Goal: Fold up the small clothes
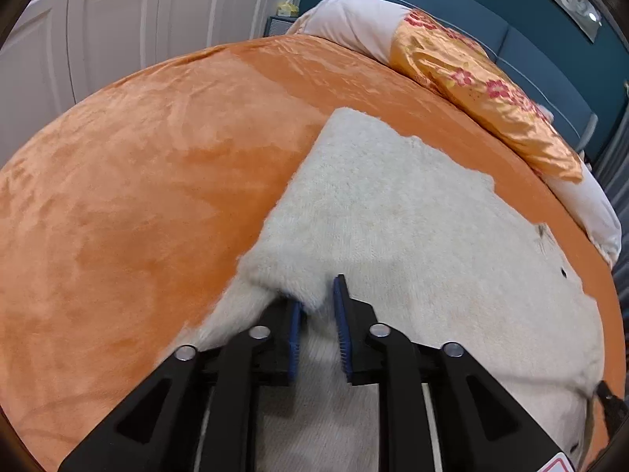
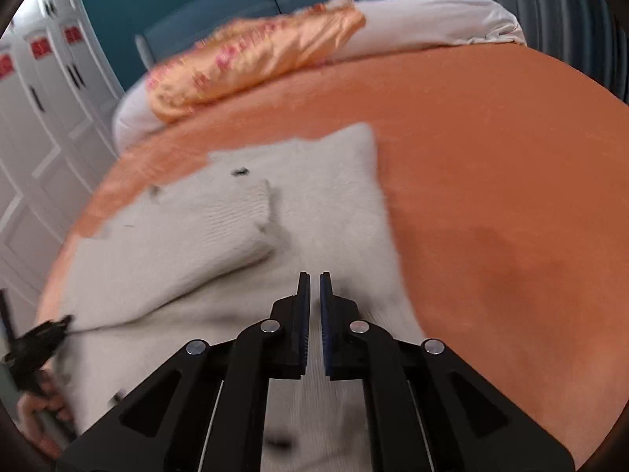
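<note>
Orange bed under cream sweater; my left claw grasps its fold, right claw nearly clenched, holding nothing.

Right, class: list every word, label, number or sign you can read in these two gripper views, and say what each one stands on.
No text can be read in either view.
Red patches on the white wardrobe doors: too blurred to tell whether they carry writing.
Red-edged sticker on the left gripper body, bottom edge: cut off, nothing legible.
Fluffy cream knitted sweater on the orange velvet bedspread: dark marks, no letters.
</note>
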Demonstrator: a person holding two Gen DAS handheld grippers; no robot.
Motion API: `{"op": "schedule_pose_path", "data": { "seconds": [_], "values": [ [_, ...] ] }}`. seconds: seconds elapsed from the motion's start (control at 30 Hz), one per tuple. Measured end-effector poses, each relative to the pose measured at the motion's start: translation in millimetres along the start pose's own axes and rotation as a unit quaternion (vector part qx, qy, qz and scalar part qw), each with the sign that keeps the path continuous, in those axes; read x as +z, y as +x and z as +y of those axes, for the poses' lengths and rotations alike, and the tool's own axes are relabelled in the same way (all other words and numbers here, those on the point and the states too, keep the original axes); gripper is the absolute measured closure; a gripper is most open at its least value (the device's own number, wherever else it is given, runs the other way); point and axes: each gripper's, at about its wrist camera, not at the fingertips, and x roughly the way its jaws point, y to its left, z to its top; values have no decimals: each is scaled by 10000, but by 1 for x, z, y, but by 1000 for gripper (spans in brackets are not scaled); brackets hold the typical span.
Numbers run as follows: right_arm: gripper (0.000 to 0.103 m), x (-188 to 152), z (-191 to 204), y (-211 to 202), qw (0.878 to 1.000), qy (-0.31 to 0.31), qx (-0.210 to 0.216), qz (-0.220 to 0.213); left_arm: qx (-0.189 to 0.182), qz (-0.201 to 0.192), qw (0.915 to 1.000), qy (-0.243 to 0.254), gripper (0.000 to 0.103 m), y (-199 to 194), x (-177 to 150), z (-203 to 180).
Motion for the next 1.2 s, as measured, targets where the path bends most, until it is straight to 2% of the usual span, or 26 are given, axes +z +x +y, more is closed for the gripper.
{"op": "schedule_pose_path", "data": {
  "seconds": [0.1,0.13,0.17,0.2,0.23,0.3,0.37,0.43,0.5,0.63,0.73,0.83,1.1,1.17,1.2],
  "values": [
    [96,-26,-9,-64,9998,-69,98,-137,-64,2,9998,183,72,-35,-15,8],
    [90,-39,-14,-86,9997,-131,136,-122,-117,18,9996,270,68,-51,-24,13],
    [86,-50,-12,-100,9996,-213,139,-108,-143,53,9992,368,57,-71,-36,20],
    [78,-64,-13,-117,9992,-347,144,-98,-135,73,9990,415,51,-83,-44,25],
    [68,-82,-14,-139,9983,-557,152,-46,-108,107,9986,500,51,-100,-56,33],
    [65,-105,-11,-164,9965,-799,181,138,-35,270,9975,660,46,-125,-77,44],
    [62,-134,-9,-186,9940,-932,213,525,18,431,9964,731,45,-147,-98,53],
    [54,-153,-3,-195,9912,-977,155,877,19,637,9959,644,40,-168,-121,64],
    [50,-169,1,-206,9903,-922,78,1041,-73,856,9955,395,38,-180,-141,74],
    [49,-182,-2,-204,9906,-628,-383,1151,-92,1162,9932,-71,35,-182,-172,85],
    [49,-180,-10,-196,9921,-220,-538,1115,-66,1132,9931,-307,35,-179,-179,87],
    [49,-182,-21,-186,9916,110,-492,1192,-35,1106,9937,-165,30,-175,-178,83],
    [49,-184,-27,-159,9879,477,-251,1454,-43,866,9961,-180,30,-160,-164,80],
    [49,-183,-25,-154,9879,458,-209,1467,-77,909,9958,-121,33,-159,-162,79],
    [52,-183,-22,-152,9881,420,-222,1464,-78,914,9958,-84,40,-159,-161,78]
  ]
}}
